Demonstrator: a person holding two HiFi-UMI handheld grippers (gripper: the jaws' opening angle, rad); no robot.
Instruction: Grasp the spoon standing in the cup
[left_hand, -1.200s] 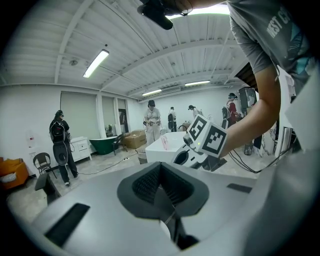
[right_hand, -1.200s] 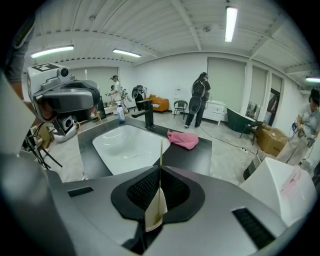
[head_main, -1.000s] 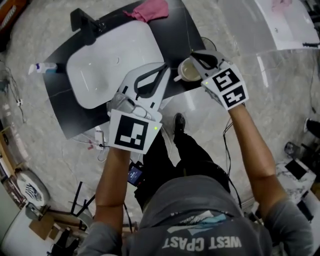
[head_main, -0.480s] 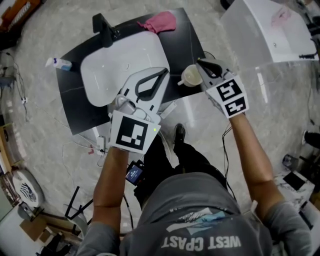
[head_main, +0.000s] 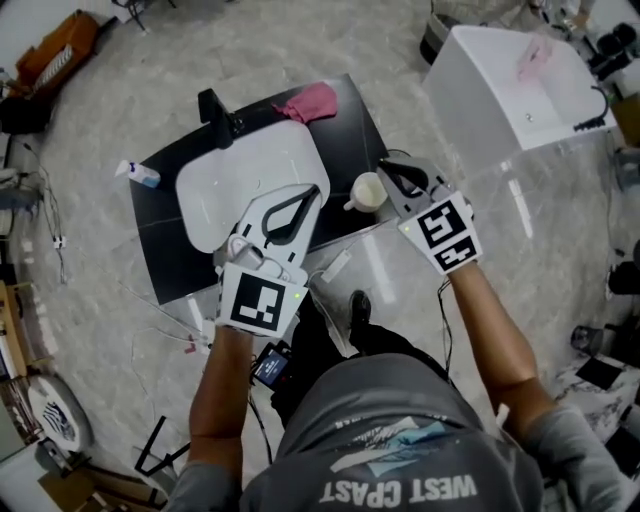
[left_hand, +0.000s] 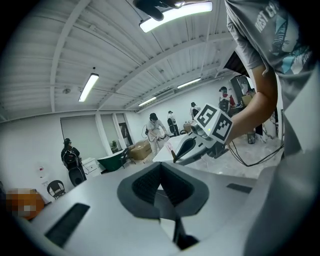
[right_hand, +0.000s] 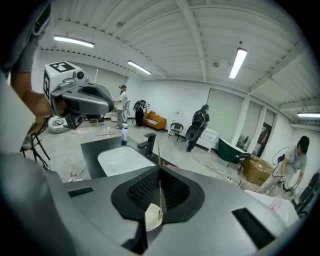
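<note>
A cream cup (head_main: 367, 191) stands on the black counter's (head_main: 160, 240) right end, just right of the white basin (head_main: 250, 180). My right gripper (head_main: 383, 165) sits at the cup's right rim. In the right gripper view its jaws (right_hand: 160, 169) are shut on a thin spoon (right_hand: 159, 192). The handle pokes up past the tips and the cream bowl sits in the jaw hollow. The cup itself is hidden in that view. My left gripper (head_main: 314, 188) hangs over the basin's near edge, shut and empty (left_hand: 161, 167).
A black faucet (head_main: 215, 108) stands behind the basin, with a pink cloth (head_main: 308, 103) at the far edge and a small bottle (head_main: 138, 173) at the left end. A white tub (head_main: 510, 90) stands to the right. Several people stand far off in the room.
The head view has pulled back, so the counter looks smaller. The right gripper's tips have shifted from over the cup's mouth to just beside its right rim. The left gripper stays over the basin edge.
</note>
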